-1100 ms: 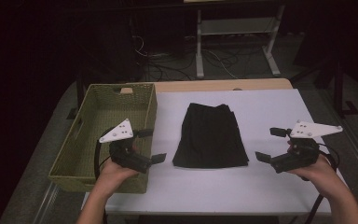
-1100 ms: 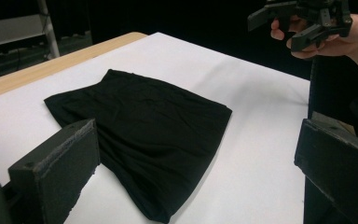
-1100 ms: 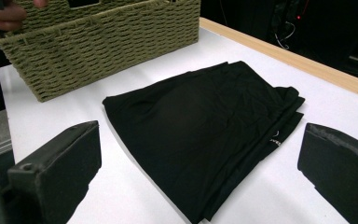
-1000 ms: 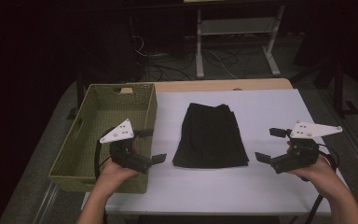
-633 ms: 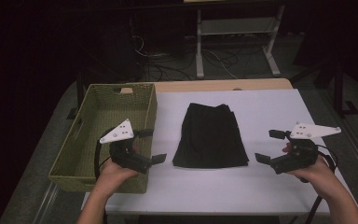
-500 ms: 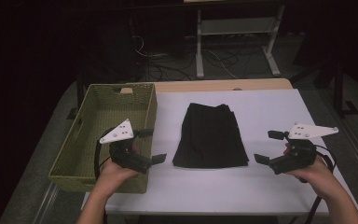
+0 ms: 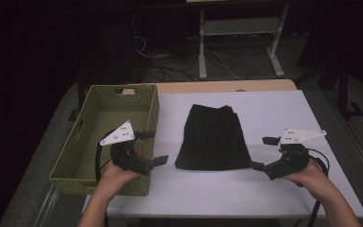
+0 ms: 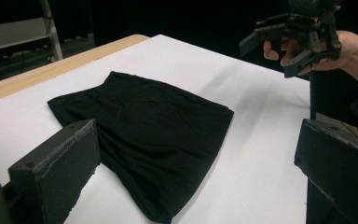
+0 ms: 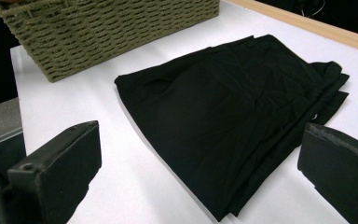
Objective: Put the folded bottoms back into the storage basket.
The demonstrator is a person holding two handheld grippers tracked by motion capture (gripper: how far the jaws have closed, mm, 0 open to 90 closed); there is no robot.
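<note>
Beside the folded black garment (image 7: pixel 212 137), the right tongs (image 7: pixel 263 153) have sunk slightly closer; both tongs gape empty, left tongs (image 7: pixel 154 147) unmoved.

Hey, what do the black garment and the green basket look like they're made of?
The black garment looks like thin woven fabric with a matte finish: it lies flat, folded, with soft creases and layered edges; the exact fibre can't be told. The green basket looks woven from twisted cord or paper rope, judging by the chunky plaited rows on its wall, dull olive, no gloss.
</note>
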